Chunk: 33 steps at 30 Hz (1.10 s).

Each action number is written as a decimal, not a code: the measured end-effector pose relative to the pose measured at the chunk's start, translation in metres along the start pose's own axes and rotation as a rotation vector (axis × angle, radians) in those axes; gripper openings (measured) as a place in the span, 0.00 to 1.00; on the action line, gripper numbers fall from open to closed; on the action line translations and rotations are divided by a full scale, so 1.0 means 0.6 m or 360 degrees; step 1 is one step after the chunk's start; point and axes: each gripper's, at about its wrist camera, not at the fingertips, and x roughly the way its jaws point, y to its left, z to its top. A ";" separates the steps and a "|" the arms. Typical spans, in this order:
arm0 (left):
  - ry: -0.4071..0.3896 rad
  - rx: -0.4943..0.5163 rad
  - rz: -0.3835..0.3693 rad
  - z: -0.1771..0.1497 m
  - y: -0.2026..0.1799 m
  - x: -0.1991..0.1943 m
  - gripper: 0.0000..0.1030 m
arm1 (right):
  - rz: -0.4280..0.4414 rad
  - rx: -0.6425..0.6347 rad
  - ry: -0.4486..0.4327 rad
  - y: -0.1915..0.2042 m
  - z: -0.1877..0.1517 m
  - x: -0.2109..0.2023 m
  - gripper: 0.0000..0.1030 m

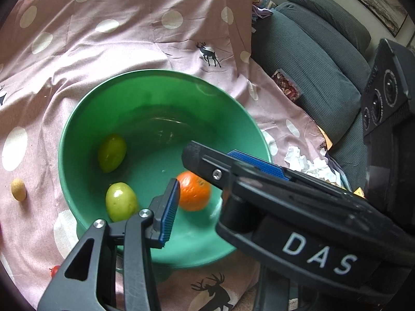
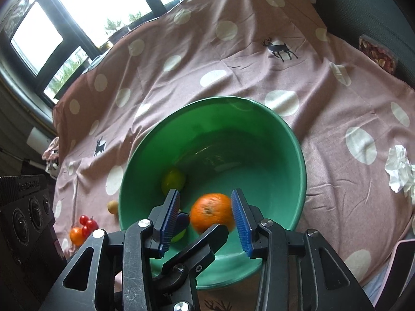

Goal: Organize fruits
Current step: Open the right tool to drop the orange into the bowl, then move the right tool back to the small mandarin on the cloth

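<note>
**Orange in bowl, right fingers slack around it**

Far left, on the pink cloth w/ white dots and black deer prints [image 1: 129,39]: a small tan oval fruit [image 1: 18,189], lying well apart from the bowl rim. In the right wrist view, a bunch of red cherry tomatoes [image 2: 87,224] touches a small round orange-coloured fruit [image 2: 76,234], both on the cloth left of the bowl.

Centre: the big round green plastic bowl [image 1: 77,119]. Inside, on the left, are two yellow-green oval fruits, one further in [image 1: 112,153] and one nearer [image 1: 121,202], not touching. Right of them sits the round orange [image 1: 194,191], low in the bowl and slightly blurred.

Left gripper [image 1: 207,189]: only one blue-padded finger [image 1: 168,212] shows, just beside the orange; the other is hidden behind the right tool, so can't tell if it's released or clenched.

Right gripper [image 2: 206,217]: fingers released, over the bowl. The orange shows between the pads w/ a clear gap on the left side, so no squeeze.

Right of the bowl: crumpled white tissue [image 1: 306,163] on the cloth edge, then a grey textured sofa cushion [image 1: 311,64].
</note>
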 end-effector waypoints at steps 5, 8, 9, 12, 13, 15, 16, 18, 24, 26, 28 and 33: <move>-0.0072 -0.0006 0.0035 -0.003 0.002 -0.034 0.53 | 0.0064 0.0008 -0.0072 0.007 0.000 -0.017 0.55; -0.0137 -0.0023 0.0044 -0.009 0.010 -0.066 0.62 | 0.0063 -0.0009 -0.0122 0.015 0.000 -0.026 0.56; -0.0167 -0.0032 0.0049 -0.012 0.014 -0.078 0.64 | 0.0074 -0.0014 -0.0137 0.019 0.000 -0.030 0.57; -0.0254 -0.0073 0.0090 -0.021 0.029 -0.118 0.73 | 0.0098 -0.0037 -0.0175 0.031 -0.002 -0.039 0.66; -0.0283 -0.0079 0.0105 -0.024 0.034 -0.132 0.75 | 0.0104 -0.0050 -0.0188 0.036 -0.003 -0.043 0.69; -0.0334 -0.0096 0.0158 -0.034 0.047 -0.159 0.78 | 0.0126 -0.0075 -0.0218 0.048 -0.003 -0.049 0.74; -0.0356 -0.0106 0.0187 -0.039 0.055 -0.173 0.78 | 0.0145 -0.0082 -0.0236 0.053 -0.004 -0.051 0.79; -0.0385 -0.0143 0.0250 -0.050 0.074 -0.197 0.79 | 0.0169 -0.0105 -0.0256 0.066 -0.006 -0.053 0.82; -0.0463 -0.0301 0.0412 -0.087 0.140 -0.254 0.80 | 0.0137 -0.0209 -0.0245 0.110 -0.017 -0.043 0.83; -0.0468 -0.0319 0.0453 -0.099 0.156 -0.266 0.80 | 0.0124 -0.0248 -0.0238 0.123 -0.022 -0.039 0.83; -0.0493 -0.0350 0.0485 -0.113 0.176 -0.280 0.80 | 0.0103 -0.0291 -0.0231 0.140 -0.028 -0.034 0.83; -0.0573 -0.0487 0.0570 -0.146 0.231 -0.315 0.91 | 0.0086 -0.0419 -0.0194 0.186 -0.046 -0.015 0.83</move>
